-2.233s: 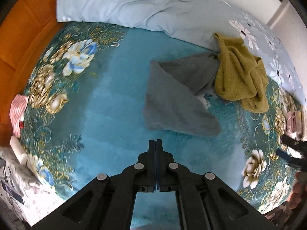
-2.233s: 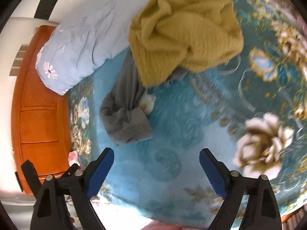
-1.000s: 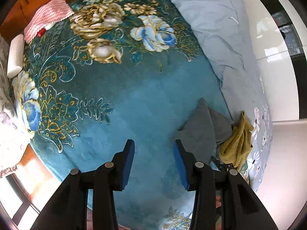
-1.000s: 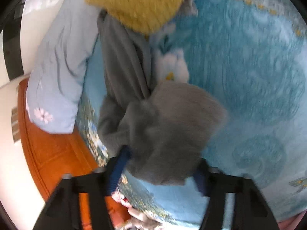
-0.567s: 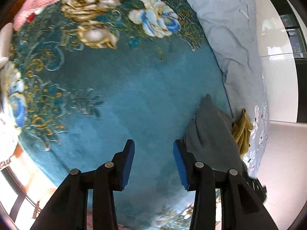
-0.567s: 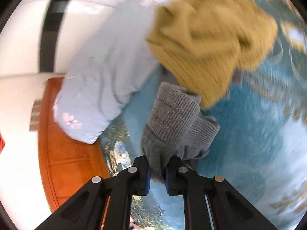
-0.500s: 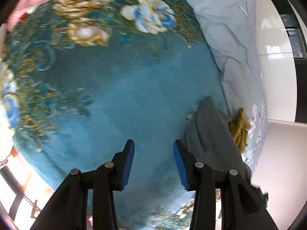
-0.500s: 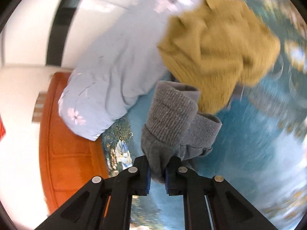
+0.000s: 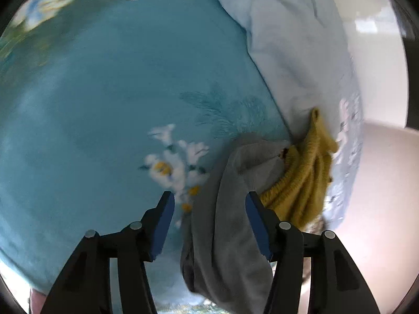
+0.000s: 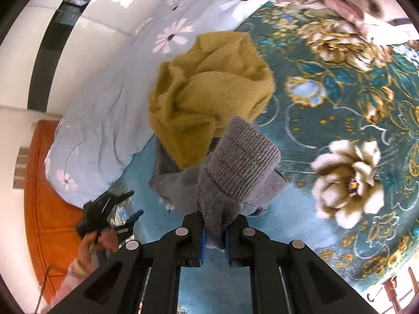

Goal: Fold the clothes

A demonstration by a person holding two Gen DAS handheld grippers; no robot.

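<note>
The right tongs were pinching a bunched fold of the grey sweater, whose ribbed cuff stood up just past the blue pads while the rest of the cloth trailed down to the bed. The sweater's far end lay under the edge of the mustard knit garment, which was crumpled against the pale blue floral duvet along the bed's far edge.

The left tongs were spread, and their jaws had just been opening. A hanging length of the grey sweater ran between the two pads, nearer the right-hand one; whether either pad touched it could not be told. In the right wrist view the left tongs appeared blurred, held in a hand toward the bed's wooden-board end. The bed's teal cover carried large gold and cream flowers.
</note>
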